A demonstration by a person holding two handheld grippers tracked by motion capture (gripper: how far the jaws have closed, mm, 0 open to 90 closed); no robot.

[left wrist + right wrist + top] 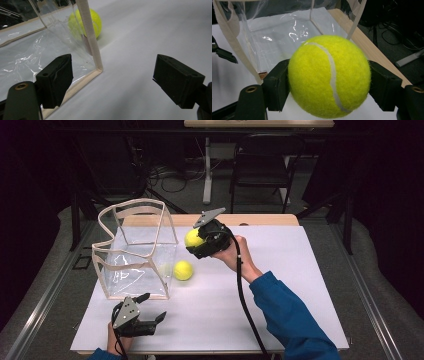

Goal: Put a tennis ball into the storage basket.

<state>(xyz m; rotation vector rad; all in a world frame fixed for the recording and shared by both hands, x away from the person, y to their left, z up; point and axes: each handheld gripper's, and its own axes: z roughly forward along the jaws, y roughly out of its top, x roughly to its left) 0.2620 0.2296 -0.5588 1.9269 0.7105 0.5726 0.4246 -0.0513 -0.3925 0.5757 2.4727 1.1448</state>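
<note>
Clear plastic bag [137, 255]: soft see-through walls with beige fabric trim, standing open on the white table [280, 285]; nothing seen inside.
Held ball [329, 76]: fuzzy yellow with a white seam, clamped between the right gripper's [196, 242] jaws, raised beside the bag.
Second ball [183, 270]: on the table, just beside the bag's right wall.
Left gripper [112, 82]: jaws wide apart, holding nothing, at the bag's near corner.
Left gripper view: second ball partly behind the trim.

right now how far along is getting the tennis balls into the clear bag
Nothing looks bagged yet: the clear bag appears empty. In hand: the right gripper is shut on one tennis ball, held up beside the bag, not over its opening. Left: drop that ball in, then fetch the second tennis ball lying on the table by the bag. The left gripper is open, holding nothing.
</note>
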